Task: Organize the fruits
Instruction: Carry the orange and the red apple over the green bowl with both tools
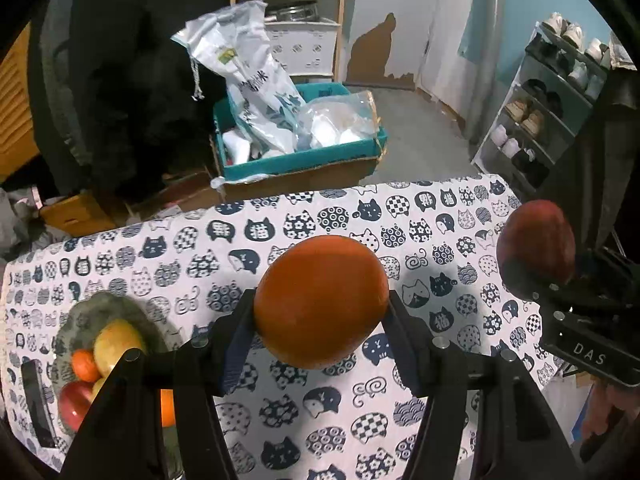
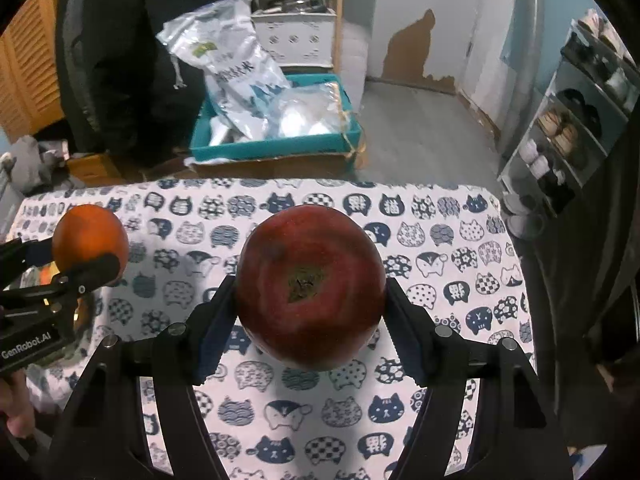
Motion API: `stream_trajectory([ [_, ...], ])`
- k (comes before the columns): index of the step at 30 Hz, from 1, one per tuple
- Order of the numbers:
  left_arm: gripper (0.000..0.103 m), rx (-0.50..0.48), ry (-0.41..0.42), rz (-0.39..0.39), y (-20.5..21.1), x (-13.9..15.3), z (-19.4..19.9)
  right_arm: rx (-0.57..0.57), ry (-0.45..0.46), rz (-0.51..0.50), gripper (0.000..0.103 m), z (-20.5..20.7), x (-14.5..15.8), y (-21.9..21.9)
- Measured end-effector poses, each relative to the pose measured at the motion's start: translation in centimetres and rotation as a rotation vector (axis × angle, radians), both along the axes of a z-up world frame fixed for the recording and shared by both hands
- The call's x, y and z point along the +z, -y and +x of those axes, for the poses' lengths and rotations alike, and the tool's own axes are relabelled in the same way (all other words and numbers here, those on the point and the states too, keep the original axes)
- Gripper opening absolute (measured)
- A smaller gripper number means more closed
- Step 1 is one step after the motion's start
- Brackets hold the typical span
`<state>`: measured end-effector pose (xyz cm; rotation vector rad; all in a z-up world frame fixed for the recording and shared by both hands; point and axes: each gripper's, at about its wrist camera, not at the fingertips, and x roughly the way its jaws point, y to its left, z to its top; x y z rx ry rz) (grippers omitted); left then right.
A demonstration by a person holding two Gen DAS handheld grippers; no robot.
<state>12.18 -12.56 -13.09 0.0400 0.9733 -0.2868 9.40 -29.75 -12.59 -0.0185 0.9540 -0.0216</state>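
Observation:
My left gripper is shut on an orange and holds it above the cat-print tablecloth. My right gripper is shut on a red apple, also lifted above the cloth. The apple shows at the right of the left wrist view, and the orange at the left of the right wrist view. A grey plate at the table's left holds a yellow apple, a small orange and a red apple; my left finger hides part of it.
Beyond the table's far edge, a teal box with plastic bags sits on cardboard on the floor. A shoe rack stands at the right, a wooden shelf at the back. A dark phone-like object lies left of the plate.

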Motion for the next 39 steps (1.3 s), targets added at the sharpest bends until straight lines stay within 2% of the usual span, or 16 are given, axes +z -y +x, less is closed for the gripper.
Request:
stream_trajectory([
  [8,0.063,0.046,0.026,-0.014,-3.9,1.8,-2.4,0.069,0.034,0.024,0.071,-0.7,2.0,-3.3],
  [18,0.063,0.146,0.045,0.010,-10.1,2.3,-3.8,0.164,0.057,0.043,0.071,-0.7,3.5,-8.2],
  [28,0.063,0.262,0.038,0.027,-16.2,1.5,-3.8,0.262,0.041,0.078,0.071,1.0,3.0,-14.4],
  [39,0.063,0.350,-0.004,0.020,-21.4,-0.4,-3.3,0.338,-0.003,0.100,0.071,2.9,1.1,-20.5],
])
